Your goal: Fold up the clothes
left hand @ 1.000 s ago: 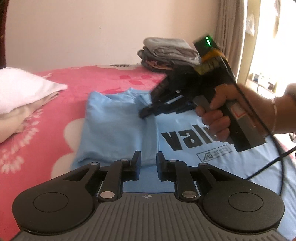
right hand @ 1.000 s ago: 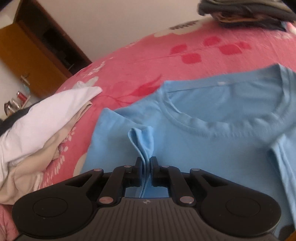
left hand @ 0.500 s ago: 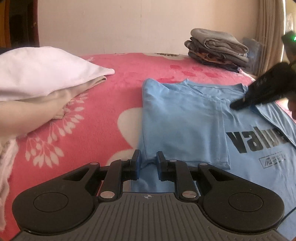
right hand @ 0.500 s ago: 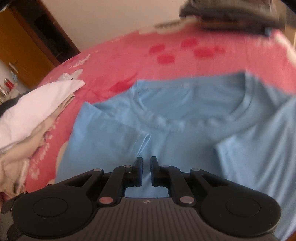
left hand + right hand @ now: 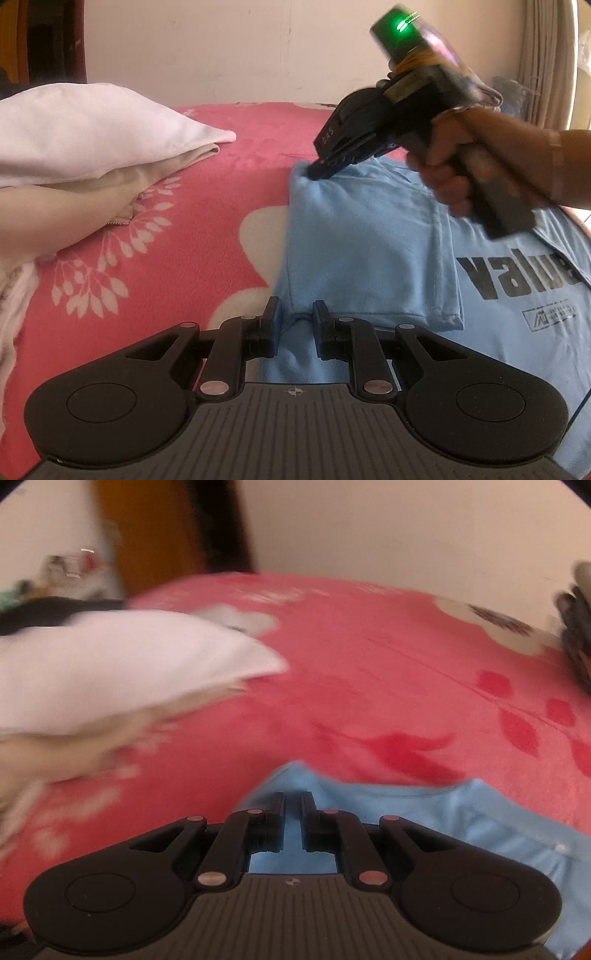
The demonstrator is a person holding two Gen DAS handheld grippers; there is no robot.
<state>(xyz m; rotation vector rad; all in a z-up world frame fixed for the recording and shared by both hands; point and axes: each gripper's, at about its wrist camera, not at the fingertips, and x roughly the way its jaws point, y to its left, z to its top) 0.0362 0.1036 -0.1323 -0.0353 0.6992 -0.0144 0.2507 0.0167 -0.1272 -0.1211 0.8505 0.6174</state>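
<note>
We have the light blue T-shirt (image 5: 369,251) spread on the pink flowered blanket (image 5: 207,229), its near sleeve already turned in over the chest, and we judge the step in hand to be taking hold of the folded side edge at both ends. In the left wrist view the shirt fills the lower right, from about two o'clock round to six. Our left gripper (image 5: 294,325) sits at six o'clock on the lower corner of that edge; a ridge of blue cloth lies between its jaws, which stand a little apart, and we cannot tell whether the pads really press it. Our right gripper (image 5: 320,170), held in a hand (image 5: 443,166), is at the shoulder corner near one o'clock, its jaws drawn fully together on a peak of the fabric. In its own view the blue cloth shows in the narrow slit between them (image 5: 293,814). The next move, in our judgement, calls for both corners lifted together and carried across toward three o'clock, evenly, so the edge stays straight

At nine to ten o'clock lies a pile of white and cream laundry (image 5: 85,147). A plain pale wall (image 5: 221,51) rises behind, with a curtain (image 5: 539,55) at two o'clock
</note>
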